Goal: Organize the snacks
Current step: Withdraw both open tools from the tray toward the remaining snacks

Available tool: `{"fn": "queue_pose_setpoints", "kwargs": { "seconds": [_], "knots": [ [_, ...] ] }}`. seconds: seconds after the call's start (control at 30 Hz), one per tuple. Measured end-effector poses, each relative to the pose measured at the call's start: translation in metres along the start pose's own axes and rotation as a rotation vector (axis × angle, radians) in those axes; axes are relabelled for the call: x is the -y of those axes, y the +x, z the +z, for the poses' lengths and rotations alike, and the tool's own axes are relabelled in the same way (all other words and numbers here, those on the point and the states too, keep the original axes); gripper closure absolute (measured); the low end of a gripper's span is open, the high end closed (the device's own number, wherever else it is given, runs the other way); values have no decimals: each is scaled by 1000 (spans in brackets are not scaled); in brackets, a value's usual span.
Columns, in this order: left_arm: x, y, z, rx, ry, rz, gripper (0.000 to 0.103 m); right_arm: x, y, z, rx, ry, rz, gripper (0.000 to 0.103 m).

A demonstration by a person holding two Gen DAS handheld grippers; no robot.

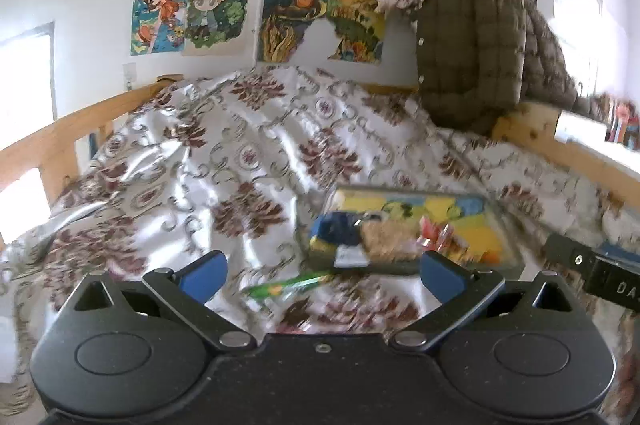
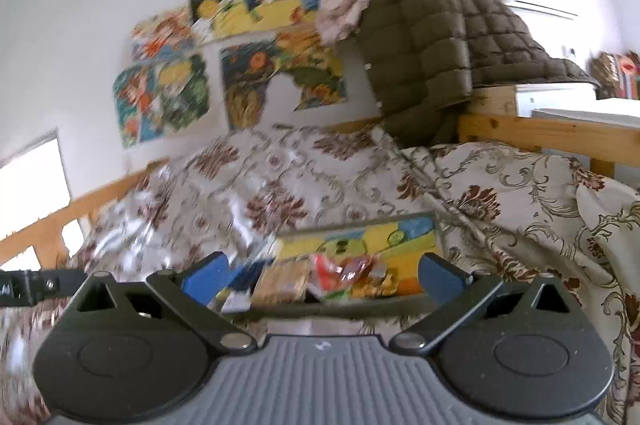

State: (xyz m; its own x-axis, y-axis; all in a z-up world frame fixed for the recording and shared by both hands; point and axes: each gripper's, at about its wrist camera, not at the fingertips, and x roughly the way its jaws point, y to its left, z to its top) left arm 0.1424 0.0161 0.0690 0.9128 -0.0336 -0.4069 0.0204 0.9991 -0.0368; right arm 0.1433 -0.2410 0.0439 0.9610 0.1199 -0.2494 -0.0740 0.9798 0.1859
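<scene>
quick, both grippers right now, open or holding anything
left gripper: open, holding nothing
right gripper: open, holding nothing

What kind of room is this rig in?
Most likely a bedroom, probably a child's. A wooden bed frame carries a floral bedspread, hand-painted cartoon pictures cover the wall, and a quilted olive jacket hangs over the bed's end. The snacks sit in a tray on the bed.

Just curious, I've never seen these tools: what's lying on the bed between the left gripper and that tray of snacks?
A green wrapper on the bedspread, before the tray, in the left wrist view.
</scene>
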Motion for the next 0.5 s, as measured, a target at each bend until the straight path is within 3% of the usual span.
{"fn": "queue_pose_setpoints", "kwargs": {
  "seconds": [0.2,0.5],
  "knots": [
    [-14,-22,-25,-44,64,75,1,-23,-20,-21,-55,-44,24,0],
    [-38,-34,-31,-99,-2,110,1,-45,-34,-45,-157,-107,101,0]
  ]
}}
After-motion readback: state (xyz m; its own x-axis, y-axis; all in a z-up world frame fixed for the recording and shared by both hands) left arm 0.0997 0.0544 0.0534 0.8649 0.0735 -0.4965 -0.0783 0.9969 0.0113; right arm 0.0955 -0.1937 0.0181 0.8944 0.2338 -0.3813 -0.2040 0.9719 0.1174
